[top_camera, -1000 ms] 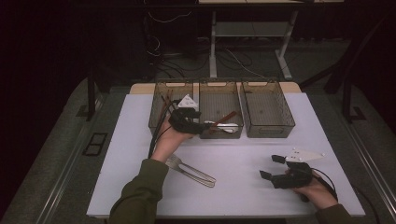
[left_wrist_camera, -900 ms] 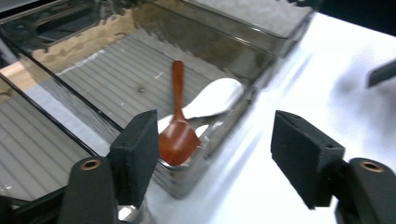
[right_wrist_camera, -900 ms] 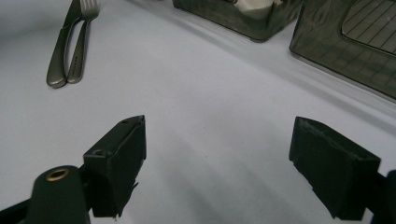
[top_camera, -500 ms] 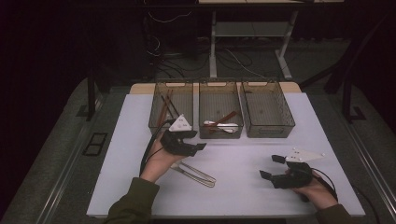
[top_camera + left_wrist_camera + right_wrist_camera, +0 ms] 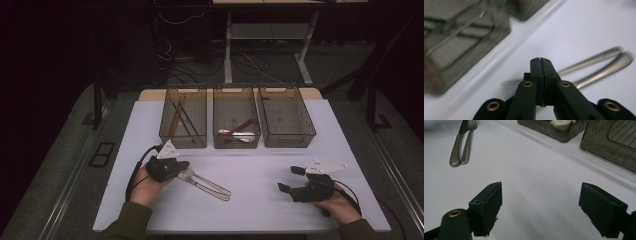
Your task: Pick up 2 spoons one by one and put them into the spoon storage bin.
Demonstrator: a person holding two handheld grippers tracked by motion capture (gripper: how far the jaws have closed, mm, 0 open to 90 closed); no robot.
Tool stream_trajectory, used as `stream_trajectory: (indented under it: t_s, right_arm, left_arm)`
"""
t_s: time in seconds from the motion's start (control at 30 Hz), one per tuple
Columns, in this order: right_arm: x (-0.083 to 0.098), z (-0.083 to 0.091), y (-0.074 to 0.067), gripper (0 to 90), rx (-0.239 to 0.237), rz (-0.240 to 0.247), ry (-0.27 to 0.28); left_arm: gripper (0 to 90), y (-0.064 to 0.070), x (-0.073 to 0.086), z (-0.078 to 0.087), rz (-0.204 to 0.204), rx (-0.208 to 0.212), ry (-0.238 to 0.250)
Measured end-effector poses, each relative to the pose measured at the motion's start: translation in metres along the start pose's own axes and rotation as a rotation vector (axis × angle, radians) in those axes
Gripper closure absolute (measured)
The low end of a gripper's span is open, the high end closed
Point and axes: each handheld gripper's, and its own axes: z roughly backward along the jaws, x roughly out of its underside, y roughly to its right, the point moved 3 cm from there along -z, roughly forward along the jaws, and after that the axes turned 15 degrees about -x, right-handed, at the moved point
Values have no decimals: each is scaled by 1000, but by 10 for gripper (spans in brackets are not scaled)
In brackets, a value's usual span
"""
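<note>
The left tool (image 5: 181,167), jaws just closed with nothing between them, sits over the fork end of the cutlery (image 5: 207,183), whose handles point toward the surface's near-right corner.

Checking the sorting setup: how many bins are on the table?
3, in a row at the table's far side: left bin, middle bin, right bin.
</note>
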Motion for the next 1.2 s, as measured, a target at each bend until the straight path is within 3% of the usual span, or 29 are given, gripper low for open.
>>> stream_trajectory:
  t_s: [0.17, 0.3, 0.4, 0.57, 0.73, 1.2]
  right_arm:
    - [0, 0, -1, 184, -2, -3, 1]
    - [0, 0, 0, 184, 0, -3, 0]
    - [0, -1, -1, 184, -1, -1, -3]
    - [0, -1, 0, 184, -1, -4, -4]
    - [0, -1, -1, 184, 0, -5, -4]
    - [0, -2, -1, 184, -1, -1, -7]
  left_arm:
    - [889, -13, 16, 4, 3, -53, -42]
    - [889, -26, 28, 1, 35, -84, -70]
    - [889, -31, 31, -4, 71, -76, -67]
    - [889, -33, 32, -13, 77, -59, -88]
    - [889, -32, 32, -20, 65, -40, -96]
    - [892, -27, 29, -19, 34, -40, -133]
